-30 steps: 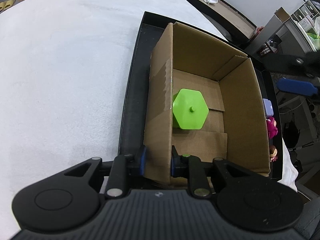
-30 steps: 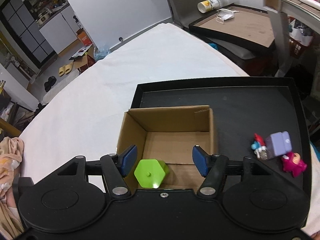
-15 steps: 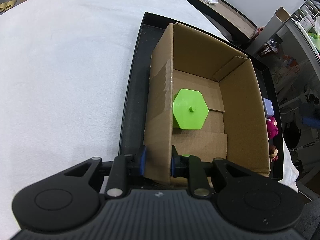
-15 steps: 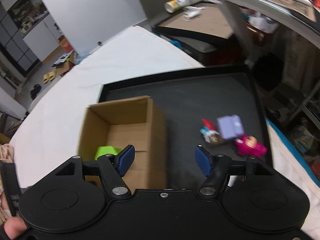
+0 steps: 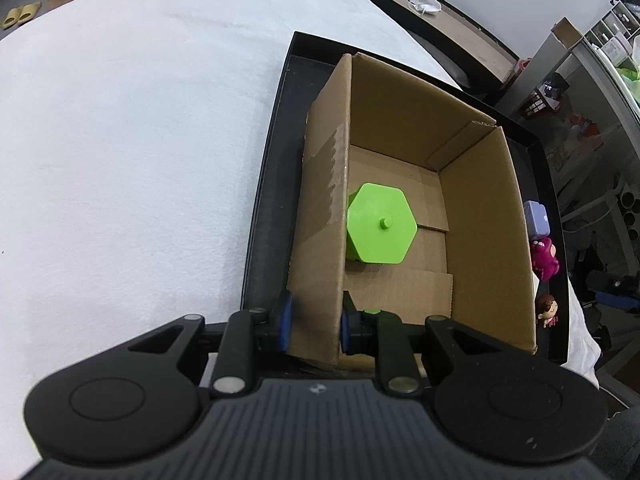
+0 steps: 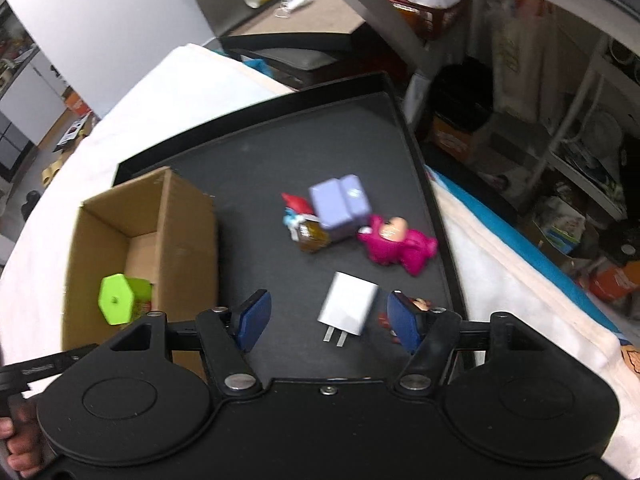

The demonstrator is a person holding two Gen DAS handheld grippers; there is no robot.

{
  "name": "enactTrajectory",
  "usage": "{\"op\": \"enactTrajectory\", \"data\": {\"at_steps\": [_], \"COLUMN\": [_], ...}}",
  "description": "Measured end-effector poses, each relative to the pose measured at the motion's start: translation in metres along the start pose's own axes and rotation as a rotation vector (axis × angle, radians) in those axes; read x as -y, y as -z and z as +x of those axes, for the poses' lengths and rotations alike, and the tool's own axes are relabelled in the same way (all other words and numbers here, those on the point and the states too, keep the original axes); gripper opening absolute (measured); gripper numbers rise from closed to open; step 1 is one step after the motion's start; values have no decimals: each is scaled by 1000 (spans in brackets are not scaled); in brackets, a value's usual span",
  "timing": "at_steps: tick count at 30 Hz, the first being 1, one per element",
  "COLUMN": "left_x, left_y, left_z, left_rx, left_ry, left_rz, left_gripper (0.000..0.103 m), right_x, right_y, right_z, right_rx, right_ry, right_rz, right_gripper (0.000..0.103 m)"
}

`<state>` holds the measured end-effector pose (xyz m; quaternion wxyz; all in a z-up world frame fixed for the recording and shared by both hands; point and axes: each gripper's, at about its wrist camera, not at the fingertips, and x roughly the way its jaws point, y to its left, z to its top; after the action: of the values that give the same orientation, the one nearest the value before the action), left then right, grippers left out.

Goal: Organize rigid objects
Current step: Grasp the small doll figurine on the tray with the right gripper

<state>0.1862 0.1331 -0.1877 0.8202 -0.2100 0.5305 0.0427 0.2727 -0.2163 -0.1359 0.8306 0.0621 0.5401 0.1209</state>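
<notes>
Two tongs: left tongs (image 5: 314,322) pinching cardboard box (image 5: 480,216) wall; right tongs (image 6: 326,322) spread over black tray (image 6: 256,168), white cloth (image 5: 140,140).

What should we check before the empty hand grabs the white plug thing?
1. Left hand-held gripper clamped on the cardboard box wall, steadying it: ok.
2. Right hand-held gripper open and holding nothing: ok.
3. White charger plug lined up between the fingers: ok, it lies on the black tray just ahead of the gap.
4. Clear of neighbours: not ok, a small figurine sits right against the right finger.
5. Room left in the box: ok, only the green hexagonal block is inside.
6. Height above the plug: cannot tell.
</notes>
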Motion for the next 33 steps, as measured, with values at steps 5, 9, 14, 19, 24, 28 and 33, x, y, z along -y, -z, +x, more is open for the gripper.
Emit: {"op": "enactTrajectory", "data": {"at_steps": [5,9,14,19,24,28,33], "left_x": [1,2,8,12,15,16,14], "left_y": [1,4,5,5,4,4,4], "left_z": [-4,-9,-11,-11,-10,-9,-9], "left_rx": [11,35,45,46,45,47,44], "left_ry": [-11,-14,-49,-65,-78,-84,-78], "left_rz": [3,6,26,31,31,37,29], "left_gripper": [20,19,17,17,17,17,17], "right_x": [19,36,56,66,78,79,75], "right_y": [4,8,18,26,26,22,17], "right_z": [10,20,34,44,56,63,70], "right_rx": [-18,-32,-60,-87,-106,-103,-99], "right_ry": [13,14,-9,-35,-58,-46,-43], "right_rz": [24,68,149,207,283,307,294], "right_gripper": [59,55,51,52,52,52,52]}}
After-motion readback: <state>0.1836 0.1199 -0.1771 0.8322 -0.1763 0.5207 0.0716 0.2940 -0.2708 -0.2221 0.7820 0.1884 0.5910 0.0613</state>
